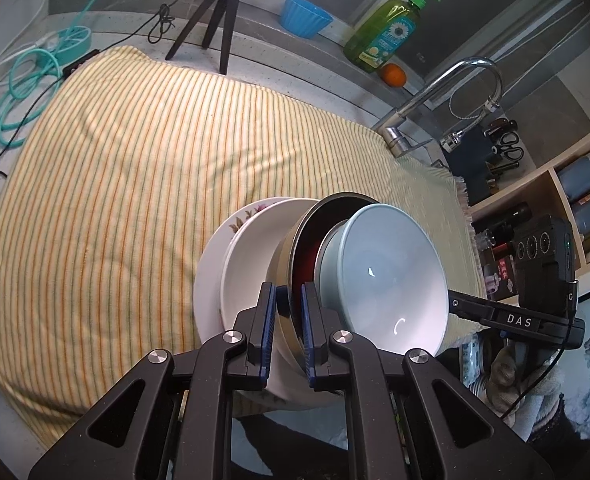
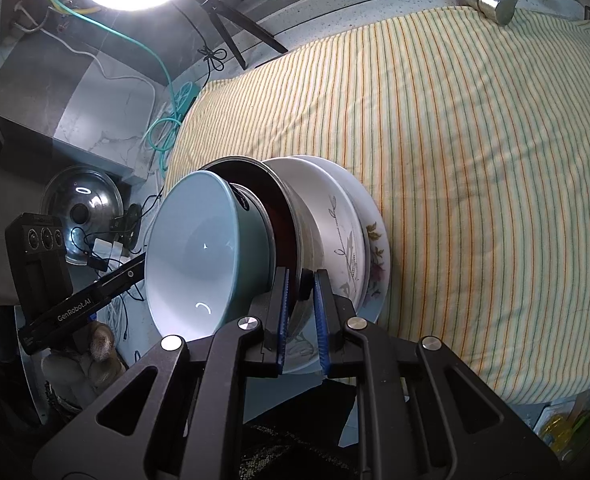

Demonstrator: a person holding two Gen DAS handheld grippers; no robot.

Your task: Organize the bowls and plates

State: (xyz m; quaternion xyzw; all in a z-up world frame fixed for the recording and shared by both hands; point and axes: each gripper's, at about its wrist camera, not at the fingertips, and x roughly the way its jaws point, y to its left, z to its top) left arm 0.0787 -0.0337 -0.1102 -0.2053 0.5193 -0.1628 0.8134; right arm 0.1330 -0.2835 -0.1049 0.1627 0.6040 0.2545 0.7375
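A nested stack of dishes hangs at the near edge of the striped cloth [image 1: 135, 152]. From the bottom it is a floral plate [image 1: 215, 256] [image 2: 379, 248], a white dish with a leaf drawing [image 1: 251, 248] [image 2: 335, 208], a steel bowl with a dark red inside [image 1: 295, 240] [image 2: 291, 208] and a pale blue bowl [image 1: 391, 272] [image 2: 191, 256]. My left gripper [image 1: 289, 312] is shut on the steel bowl's rim on one side. My right gripper [image 2: 301, 300] is shut on the opposite rim. Whether the stack touches the cloth I cannot tell.
Behind the cloth stand a black tripod [image 1: 215, 12], a blue ribbed bowl [image 1: 305, 14], a green soap bottle [image 1: 383, 28], an orange [image 1: 393, 74] and a tap [image 1: 435, 96]. A teal hose [image 1: 27, 80] lies left. Shelves with bottles [image 1: 587, 184] are right. A pot lid [image 2: 81, 208] sits beside the counter.
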